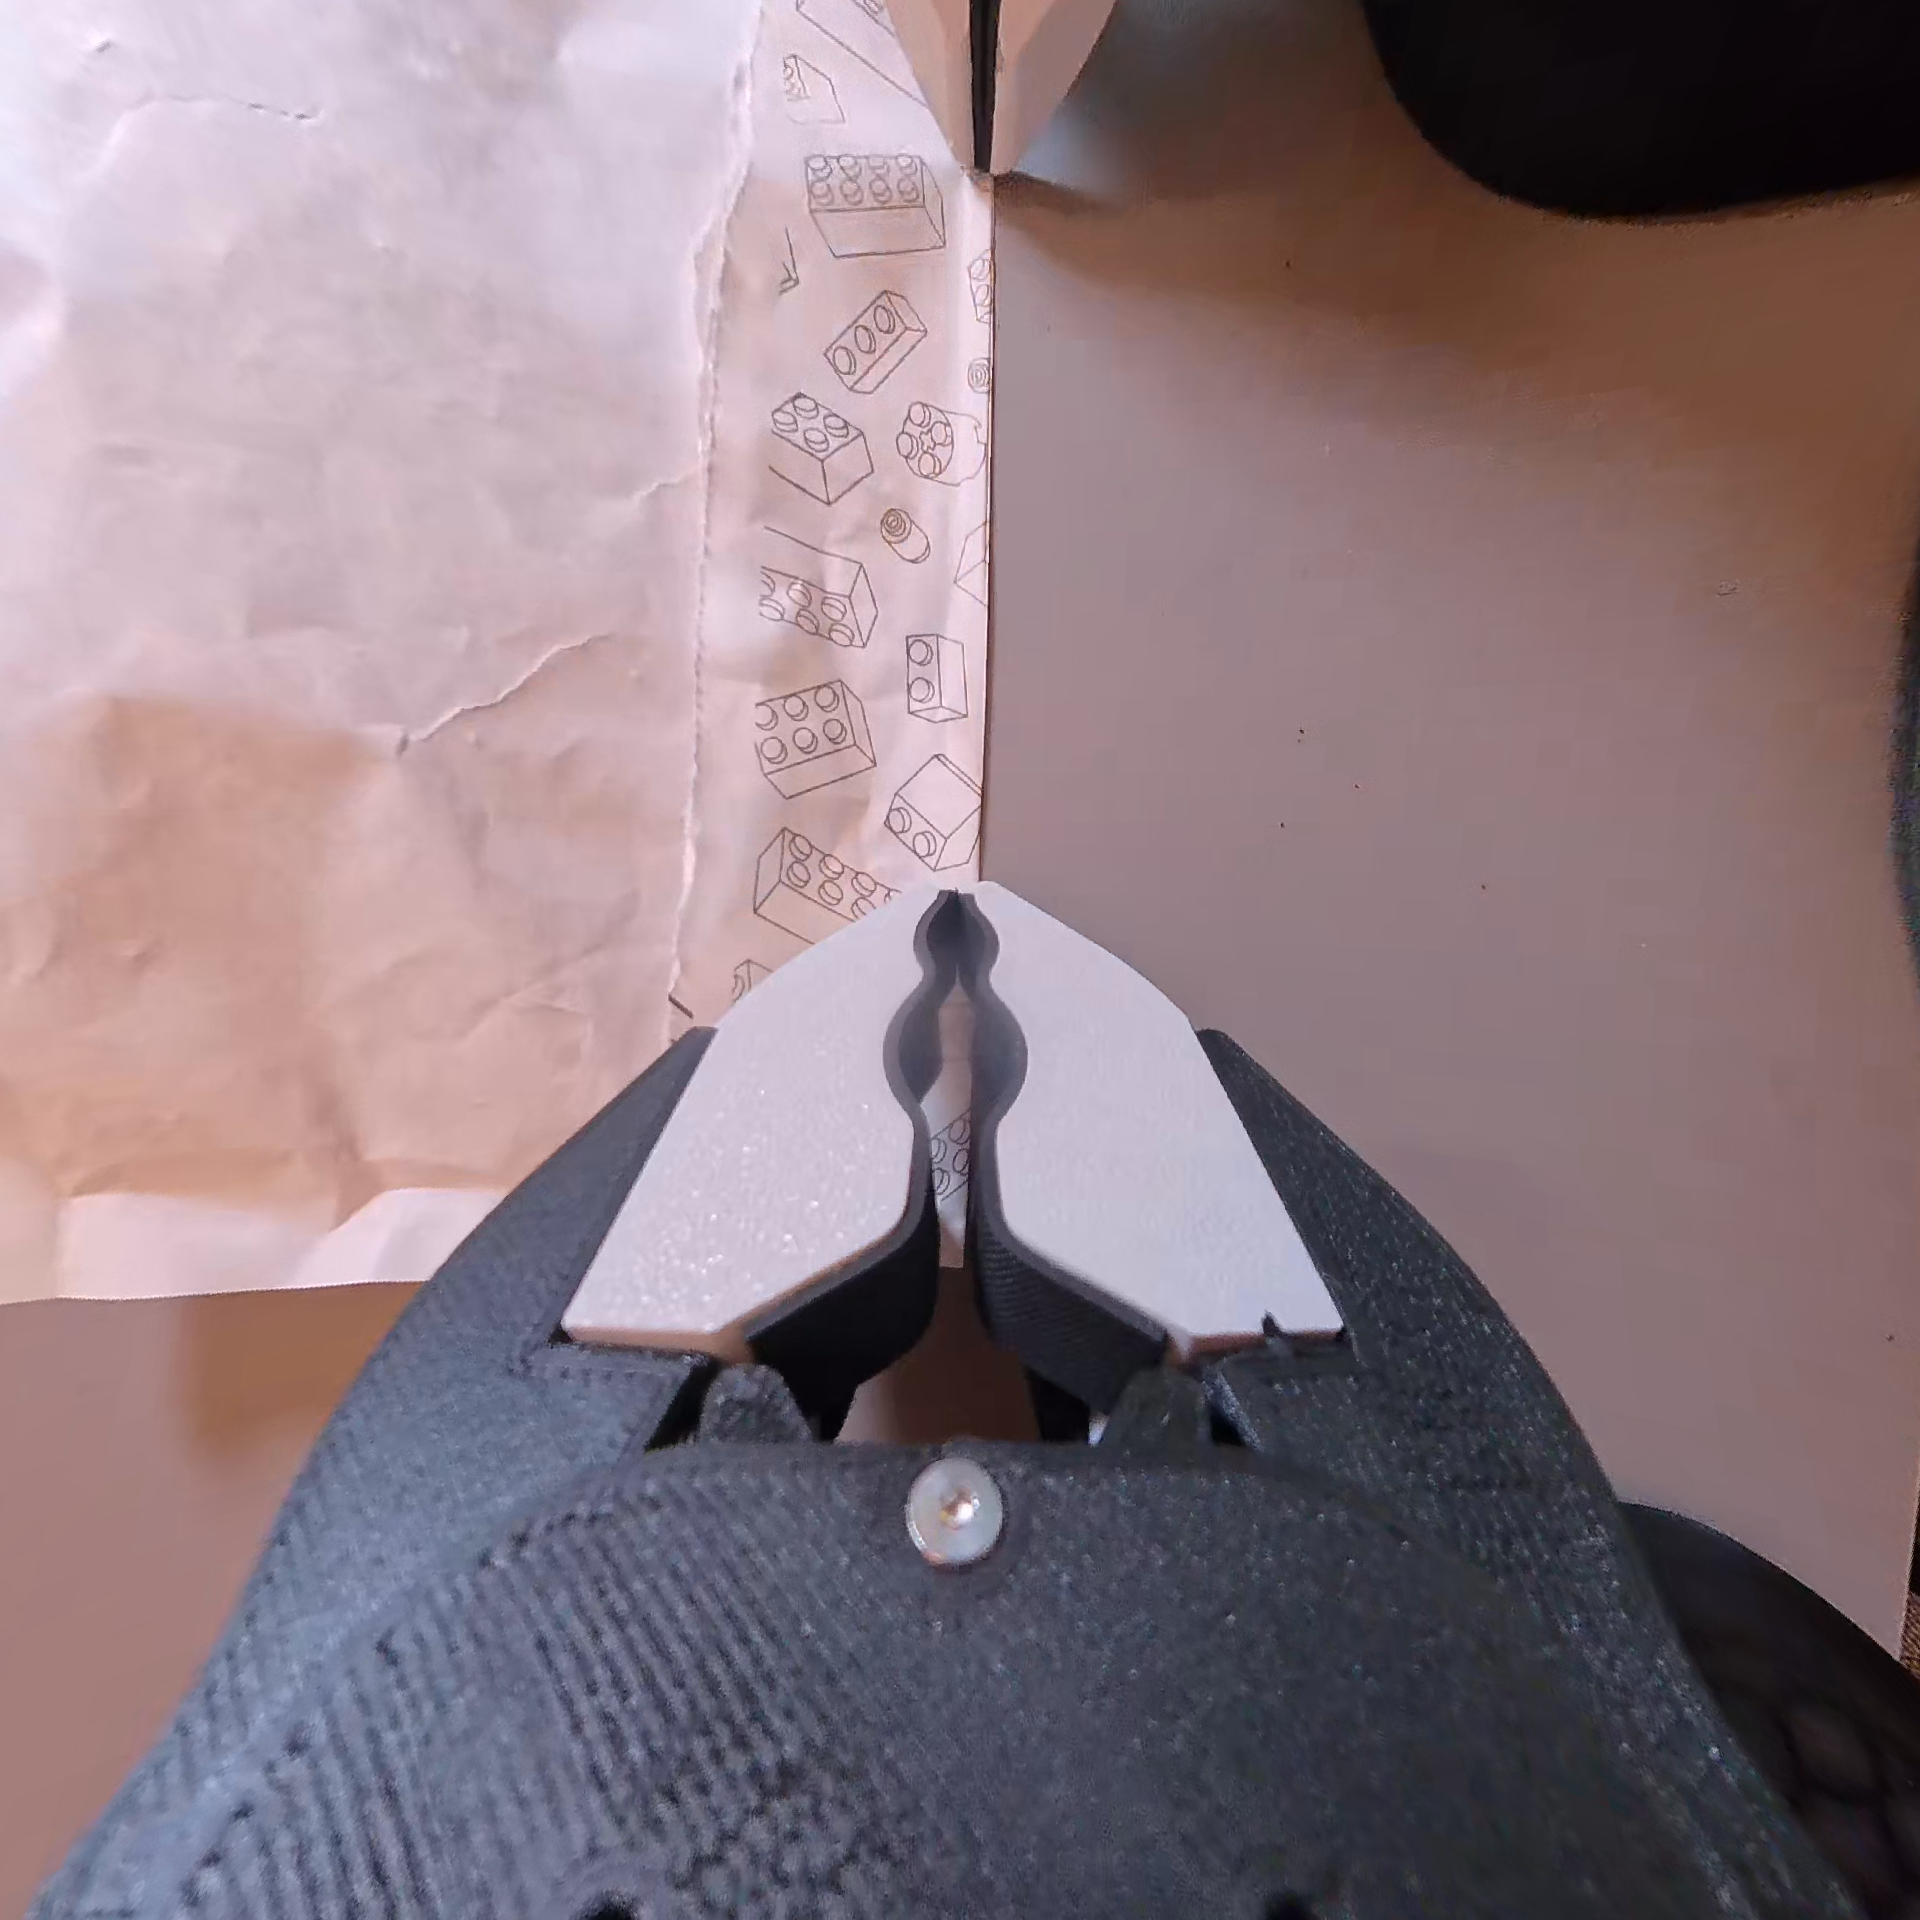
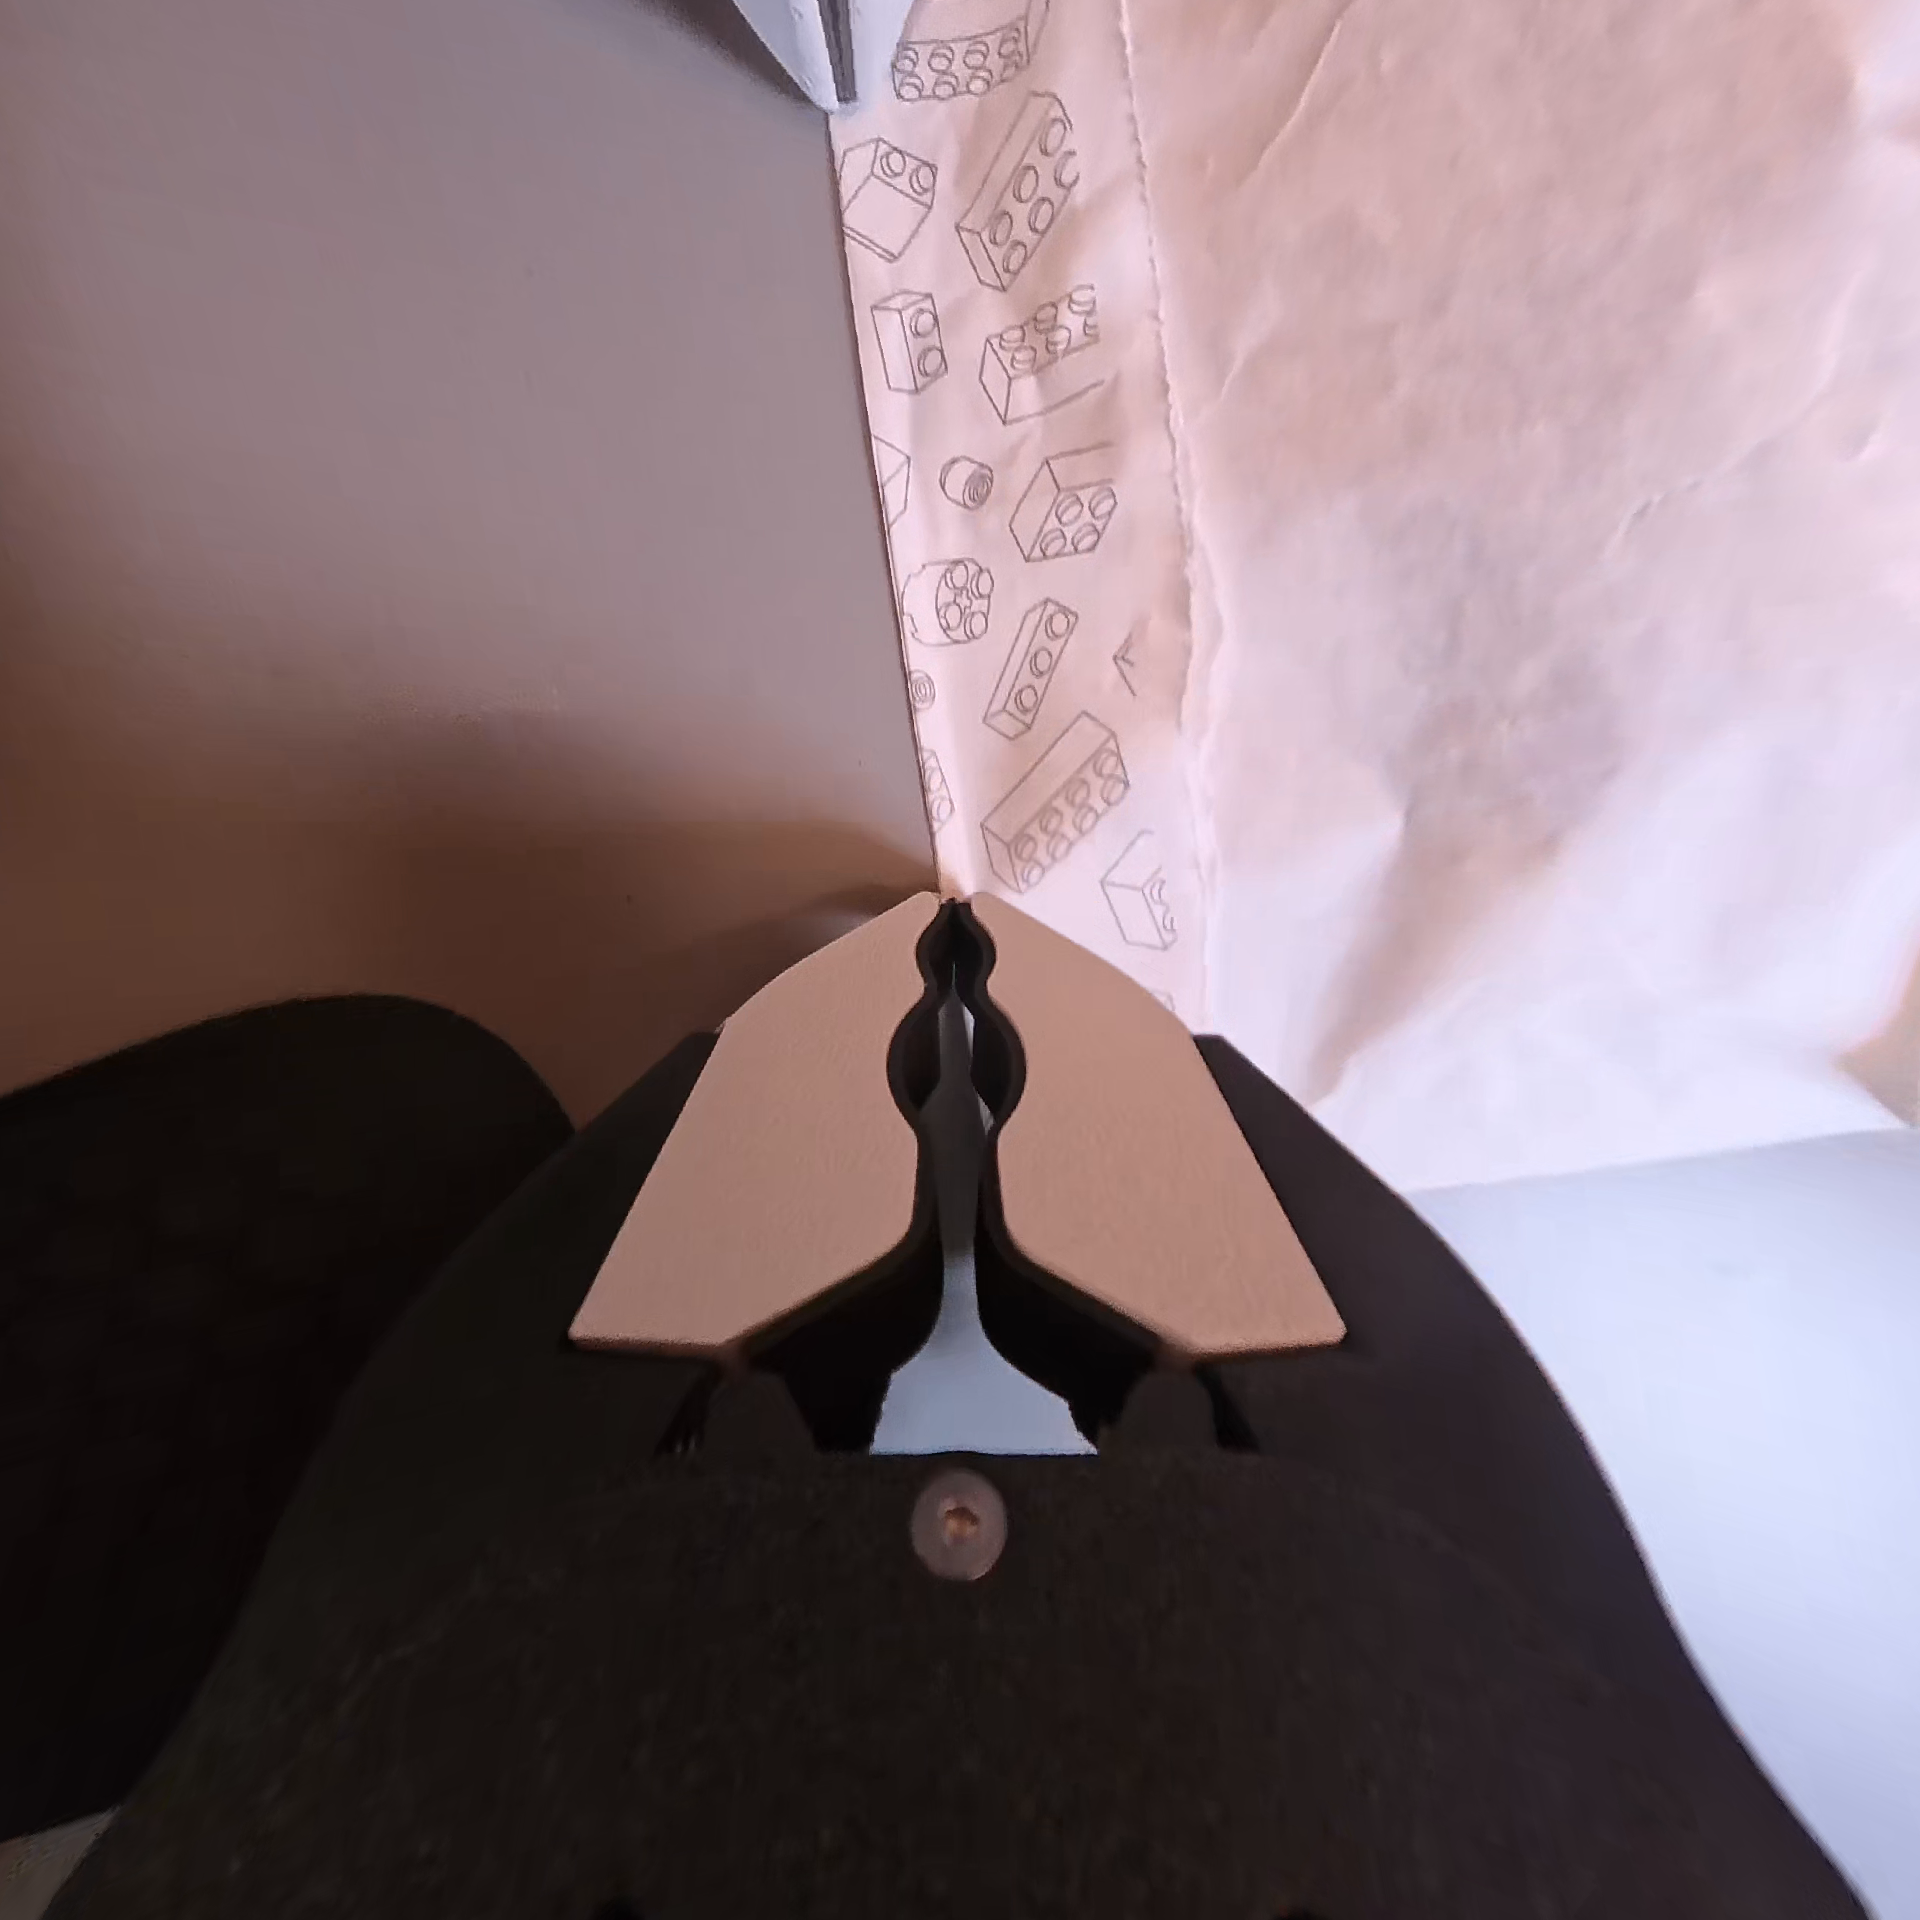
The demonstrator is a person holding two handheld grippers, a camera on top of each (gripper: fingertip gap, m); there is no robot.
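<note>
Plainly, we had both pairs of fingers pinched on one strip of the white paper bag (image 1: 852,499): left hand-held gripper (image 1: 954,896) and right hand-held gripper (image 2: 948,906) at its printed edge. Uneven pulling, we judged, could tear the crumpled paper. Bare bench (image 1: 1403,623) beside the bag offered room.

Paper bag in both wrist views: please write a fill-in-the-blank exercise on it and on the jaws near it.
1. The crumpled white paper bag has a strip along one edge printed with line drawings of toy ____.
2. The left gripper has its jaws ____ on that printed edge.
3. In the right wrist view, the bag spreads out to the ____ of the right gripper.

Missing words: bricks; shut; right.
</note>
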